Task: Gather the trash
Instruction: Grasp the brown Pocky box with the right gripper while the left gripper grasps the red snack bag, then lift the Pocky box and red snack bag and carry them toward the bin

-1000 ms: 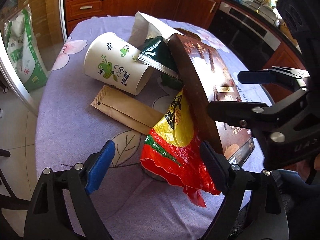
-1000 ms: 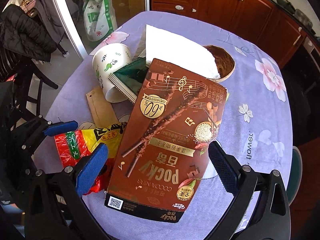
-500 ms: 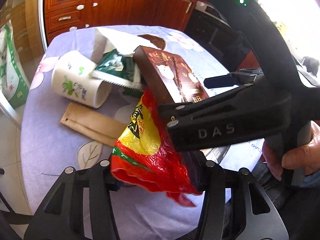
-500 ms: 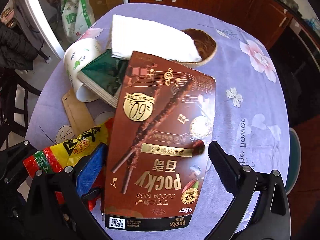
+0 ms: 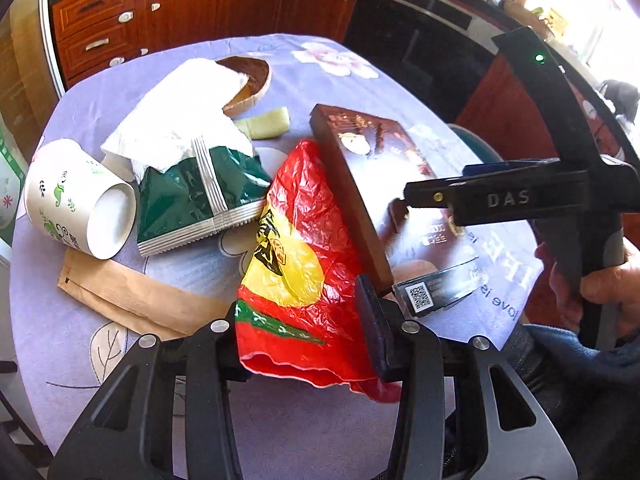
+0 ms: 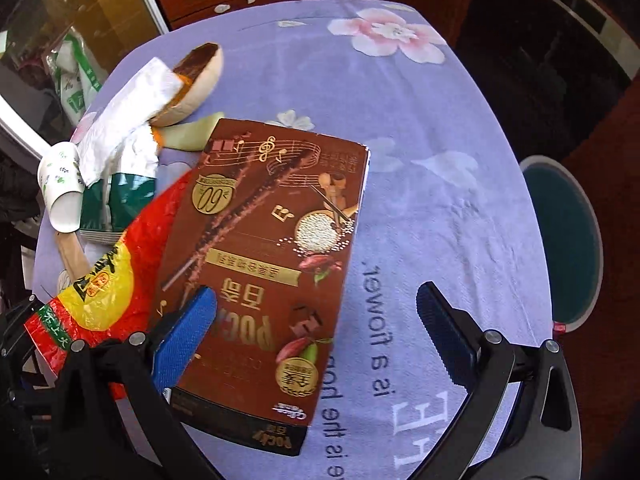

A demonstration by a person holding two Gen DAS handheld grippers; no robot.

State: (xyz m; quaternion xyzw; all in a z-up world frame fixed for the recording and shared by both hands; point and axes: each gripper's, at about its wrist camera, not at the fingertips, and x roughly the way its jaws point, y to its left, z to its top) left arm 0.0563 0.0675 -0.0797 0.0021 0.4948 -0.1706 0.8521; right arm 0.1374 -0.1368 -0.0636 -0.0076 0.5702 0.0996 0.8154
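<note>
My left gripper [image 5: 308, 332] is shut on a red and yellow crinkled wrapper [image 5: 296, 264], held just above the purple tablecloth. A brown Pocky box [image 5: 360, 184] lies right beside the wrapper. In the right wrist view the box [image 6: 264, 248] lies under my open right gripper [image 6: 316, 324], whose left blue pad is over the box and right pad over bare cloth. The wrapper shows there at the left [image 6: 108, 276]. The right gripper [image 5: 480, 196] also shows in the left wrist view, over the box.
A tipped paper cup [image 5: 76, 200], a green foil packet [image 5: 192, 196], a white napkin [image 5: 180, 116], a brown paper sleeve [image 5: 128, 296], a coconut-shell bowl [image 5: 248, 84] and a pale peel [image 5: 268, 124] lie on the round table [image 6: 440, 128]. A teal stool [image 6: 568, 240] stands at its right edge.
My left gripper has closed on the red wrapper and pulled it toward me. My right gripper has shifted right, so its left pad is now over the Pocky box.
</note>
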